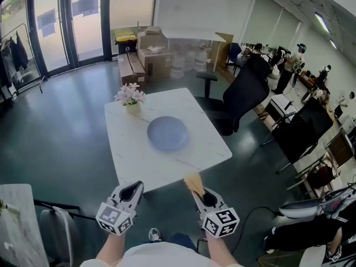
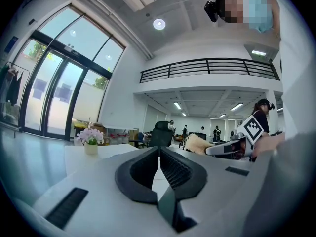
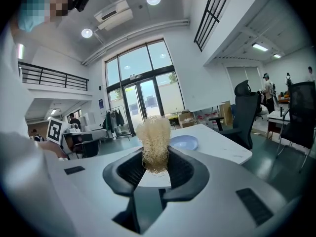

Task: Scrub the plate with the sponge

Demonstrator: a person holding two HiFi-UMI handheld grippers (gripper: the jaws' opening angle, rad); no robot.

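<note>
We find the head camera looking forward and steeply down. The white table (image 1: pixel 128 149) lies well ahead, with the left gripper (image 1: pixel 132 189) and right gripper (image 1: pixel 202 196) near the bottom edge. The left gripper view rides close behind its own jaws and faces level across the tabletop. The right gripper view rides likewise, tilted slightly down, with the sponge (image 3: pixel 154 142) close before the lens. All three views share the table. Head and left views share the flower pot (image 1: pixel 131 105). Head and right views share the plate (image 1: pixel 168 133).
</note>
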